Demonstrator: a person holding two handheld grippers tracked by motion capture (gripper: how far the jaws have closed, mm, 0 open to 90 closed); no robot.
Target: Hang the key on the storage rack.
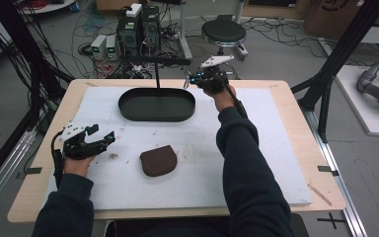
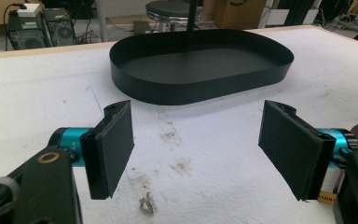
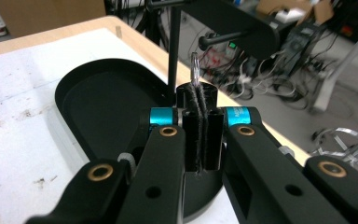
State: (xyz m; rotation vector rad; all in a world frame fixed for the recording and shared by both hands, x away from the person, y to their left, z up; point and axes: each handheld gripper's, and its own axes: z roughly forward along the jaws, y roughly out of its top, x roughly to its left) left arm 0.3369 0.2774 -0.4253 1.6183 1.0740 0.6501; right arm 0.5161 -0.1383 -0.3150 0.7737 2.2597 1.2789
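a: right gripper (image 3: 198, 100) clenched on a thin clear loop (image 3: 195, 65), loop poking up past the pads.
b: and the stand's peg (image 3: 216, 39)?
a: just beyond and above the loop, lying crosswise, over the black tray (image 3: 74, 88). left gripper (image 2: 198, 144) released, empty, well back.

One black tray (image 1: 128, 109), one brown pouch (image 1: 159, 160), two grippers.
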